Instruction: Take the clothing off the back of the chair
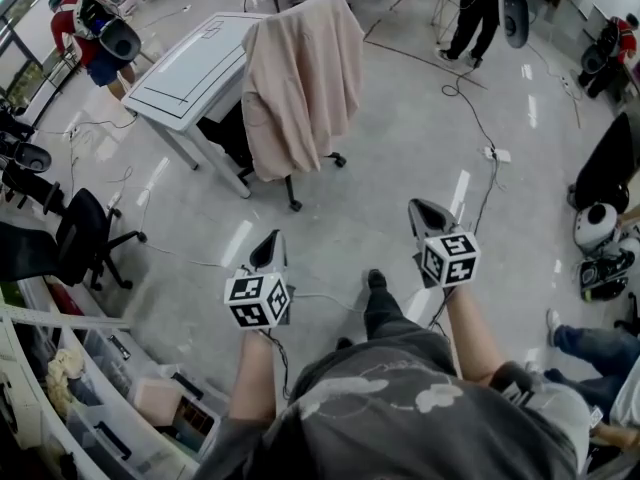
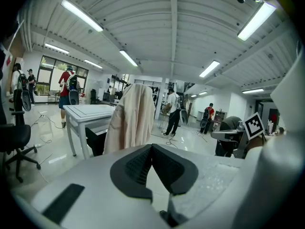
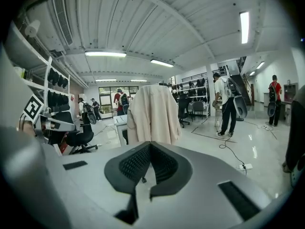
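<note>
A beige jacket hangs over the back of a black office chair that stands by a white table. The same jacket fills the middle of the left gripper view, and the jacket is straight ahead in the right gripper view. My left gripper is shut and empty, well short of the chair. My right gripper is also shut and empty, to the right and just as far from the jacket. Both point towards the chair.
Black office chairs stand at the left by shelving with bins. Cables and a power strip lie on the shiny floor at the right. People stand at the far left and far right. My own foot is between the grippers.
</note>
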`<state>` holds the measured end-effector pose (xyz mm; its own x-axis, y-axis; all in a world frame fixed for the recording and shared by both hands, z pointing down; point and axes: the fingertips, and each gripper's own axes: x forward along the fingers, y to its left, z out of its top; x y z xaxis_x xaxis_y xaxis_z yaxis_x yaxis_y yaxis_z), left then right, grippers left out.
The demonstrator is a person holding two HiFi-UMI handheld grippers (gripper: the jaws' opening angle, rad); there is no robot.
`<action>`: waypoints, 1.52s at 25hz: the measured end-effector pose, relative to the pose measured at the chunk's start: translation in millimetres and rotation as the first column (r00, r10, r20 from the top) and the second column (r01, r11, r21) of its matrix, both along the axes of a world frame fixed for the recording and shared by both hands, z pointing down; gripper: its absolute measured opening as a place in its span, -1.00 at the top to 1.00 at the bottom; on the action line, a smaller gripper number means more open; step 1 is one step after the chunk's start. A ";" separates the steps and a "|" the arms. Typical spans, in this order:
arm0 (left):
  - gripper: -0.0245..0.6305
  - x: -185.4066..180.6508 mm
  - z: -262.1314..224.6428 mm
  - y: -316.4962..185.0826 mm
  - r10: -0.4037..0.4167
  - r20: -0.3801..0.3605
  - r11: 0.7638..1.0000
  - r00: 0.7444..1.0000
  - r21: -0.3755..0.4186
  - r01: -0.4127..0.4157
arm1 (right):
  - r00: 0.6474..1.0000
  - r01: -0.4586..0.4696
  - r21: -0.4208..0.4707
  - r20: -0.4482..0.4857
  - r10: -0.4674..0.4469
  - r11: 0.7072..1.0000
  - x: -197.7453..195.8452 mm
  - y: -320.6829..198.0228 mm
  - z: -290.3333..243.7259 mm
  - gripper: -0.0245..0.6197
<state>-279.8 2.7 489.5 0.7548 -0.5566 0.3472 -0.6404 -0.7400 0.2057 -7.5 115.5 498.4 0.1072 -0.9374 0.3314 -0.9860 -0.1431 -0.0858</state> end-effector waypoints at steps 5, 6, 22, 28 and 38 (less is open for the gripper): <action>0.93 40.7 -11.9 -45.6 -0.027 0.008 1.000 1.000 0.014 0.027 | 0.999 0.025 0.035 0.027 -0.026 0.999 43.8 -59.7 -10.8 0.95; 0.93 50.3 -14.9 -54.1 -0.031 0.008 0.999 0.999 0.021 0.031 | 0.999 0.036 0.040 0.026 -0.037 0.999 52.9 -71.0 -13.6 0.95; 0.93 166.3 -35.4 -152.4 -0.146 0.004 0.989 0.989 0.038 0.146 | 0.977 0.199 0.142 0.047 -0.208 0.970 157.9 -192.6 -38.1 0.95; 0.93 184.3 -45.1 -181.6 -0.228 0.002 0.972 0.974 0.059 0.227 | 0.970 0.232 0.153 0.029 -0.239 0.960 181.2 -215.1 -42.3 0.95; 0.75 211.4 -45.3 -245.9 -0.234 0.005 0.971 0.972 0.053 0.233 | 0.972 0.233 0.149 0.010 -0.237 0.961 205.4 -274.0 -41.3 0.95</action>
